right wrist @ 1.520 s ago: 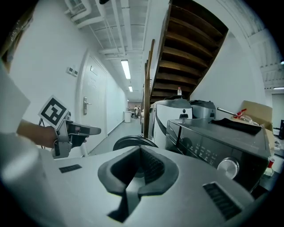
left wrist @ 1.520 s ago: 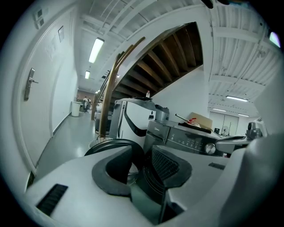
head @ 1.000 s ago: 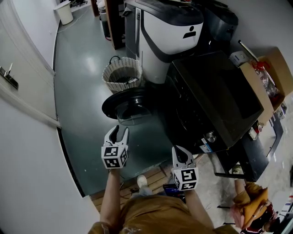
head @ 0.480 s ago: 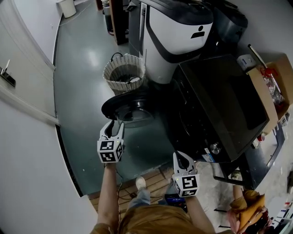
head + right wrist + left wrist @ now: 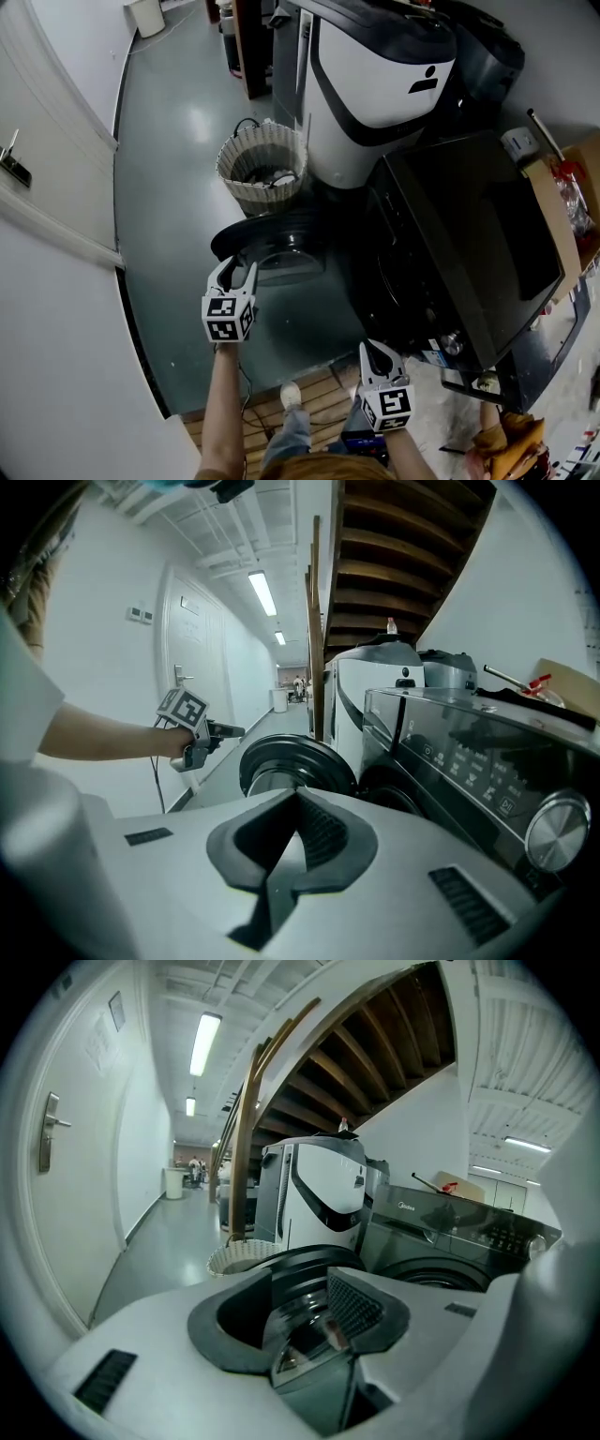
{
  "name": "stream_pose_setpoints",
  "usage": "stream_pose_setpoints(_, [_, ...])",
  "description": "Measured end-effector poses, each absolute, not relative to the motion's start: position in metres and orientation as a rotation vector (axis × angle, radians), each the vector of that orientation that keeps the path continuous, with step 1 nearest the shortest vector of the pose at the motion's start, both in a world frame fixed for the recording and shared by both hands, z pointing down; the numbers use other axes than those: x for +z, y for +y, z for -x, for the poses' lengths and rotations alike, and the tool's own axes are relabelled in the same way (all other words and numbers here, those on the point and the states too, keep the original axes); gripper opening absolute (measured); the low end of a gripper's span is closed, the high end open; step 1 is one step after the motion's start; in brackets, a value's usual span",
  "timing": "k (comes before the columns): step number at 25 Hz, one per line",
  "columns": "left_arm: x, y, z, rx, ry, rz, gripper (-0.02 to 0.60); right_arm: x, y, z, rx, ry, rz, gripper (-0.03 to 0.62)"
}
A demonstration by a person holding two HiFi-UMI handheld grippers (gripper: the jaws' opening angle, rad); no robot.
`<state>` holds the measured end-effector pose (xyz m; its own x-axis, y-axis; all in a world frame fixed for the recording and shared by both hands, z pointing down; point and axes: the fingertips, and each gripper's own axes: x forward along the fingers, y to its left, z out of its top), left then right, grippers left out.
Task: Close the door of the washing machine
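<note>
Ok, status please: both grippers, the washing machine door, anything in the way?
Left gripper open, empty, near door rim. Right gripper shut, empty. Door open. Basket beside it, not blocking.

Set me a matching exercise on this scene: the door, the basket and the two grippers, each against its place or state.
Things:
1. door
2. basket
3. left gripper
4. right gripper

Places or states:
A. jaws together, low by the washer's front corner
B. swung wide open
C. on the floor beside the white machine
D. jaws apart, close to the door's rim

Pairs: 1-B, 2-C, 3-D, 4-A
</note>
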<state>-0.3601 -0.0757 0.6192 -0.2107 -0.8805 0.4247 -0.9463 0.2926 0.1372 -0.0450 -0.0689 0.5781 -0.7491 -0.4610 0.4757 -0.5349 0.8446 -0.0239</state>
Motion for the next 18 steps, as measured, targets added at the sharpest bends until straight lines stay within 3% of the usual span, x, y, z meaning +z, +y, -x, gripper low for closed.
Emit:
stream_pose_setpoints(13, [0.645,-0.123,0.397,0.263,-2.042,-1.753,0.224,0.621,-0.064,0.046,0.291,-2.484,-0.655,0.014])
stream_pose_setpoints(18, [0.657,-0.144,0.402,0.389,-1.961,-1.842,0.277,0.633,-0.066,0.037,0.306,-2.458,-0.645,0.013])
